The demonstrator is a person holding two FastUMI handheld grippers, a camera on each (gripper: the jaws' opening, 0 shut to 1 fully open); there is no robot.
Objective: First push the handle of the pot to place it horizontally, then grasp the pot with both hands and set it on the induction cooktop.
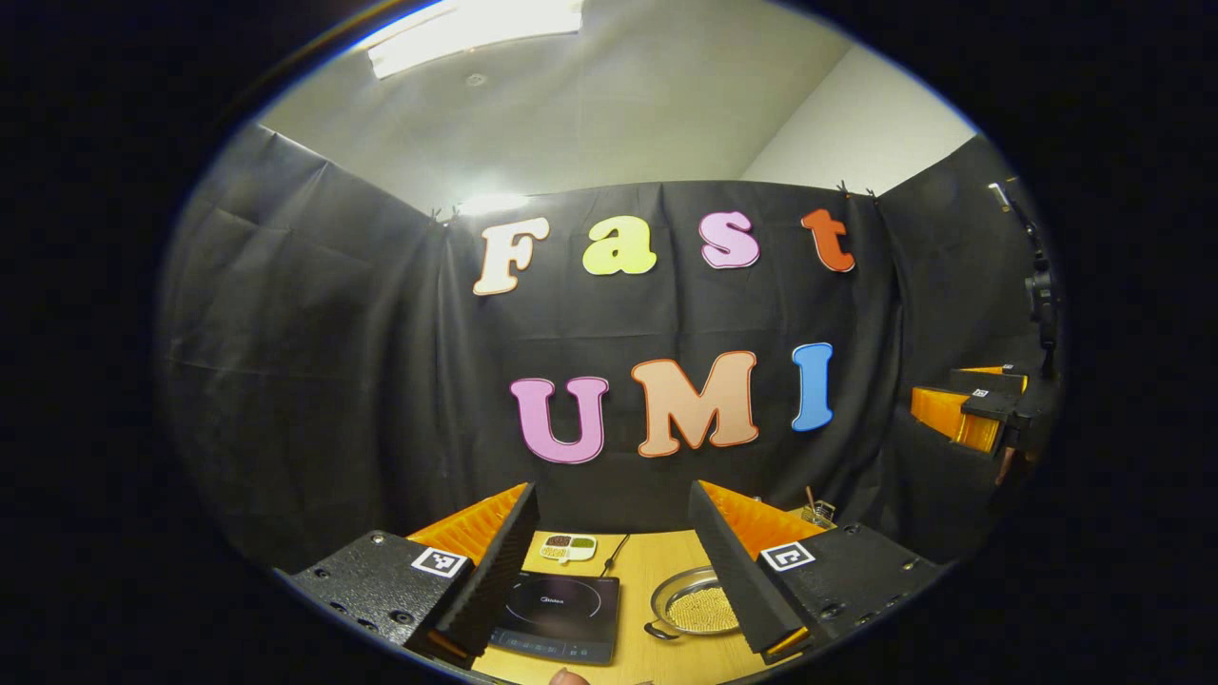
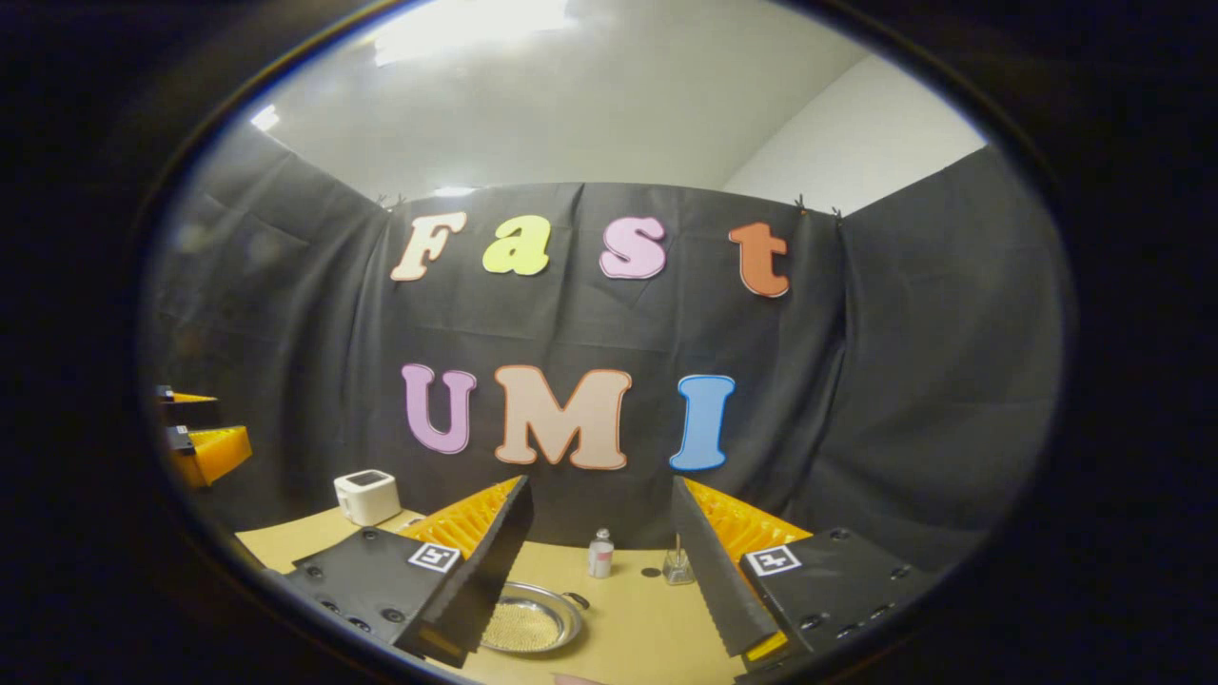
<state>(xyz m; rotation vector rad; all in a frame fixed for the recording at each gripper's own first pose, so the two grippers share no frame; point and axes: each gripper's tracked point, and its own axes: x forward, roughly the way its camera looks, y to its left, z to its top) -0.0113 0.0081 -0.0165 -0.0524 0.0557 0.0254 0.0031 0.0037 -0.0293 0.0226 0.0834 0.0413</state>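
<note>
In the left gripper view the left gripper (image 1: 614,571) is held above the wooden table (image 1: 657,656) with its fingers spread wide and nothing between them. Framed in that gap lies the induction cooktop (image 1: 557,616), a dark flat slab. Just to the right of the cooktop sits the pot (image 1: 693,604), a shallow metal pan with a perforated insert; its right edge is hidden behind the right finger (image 1: 737,571), and one small loop handle shows at its lower left. Beyond the cooktop lie a small divided dish (image 1: 568,547) and a thin utensil (image 1: 616,554) (its type is too small to tell). Well to the right of the cooktop, and higher, the other gripper shows.

In the right gripper view the right gripper (image 2: 599,571) is likewise wide open and empty. The pot lies low between its fingers, tucked against the left finger (image 2: 481,561), apart from both. Beyond the pot stand a small bottle (image 2: 600,554) and a glass container (image 2: 677,567); far left of it a white box-shaped appliance (image 2: 367,496).
</note>
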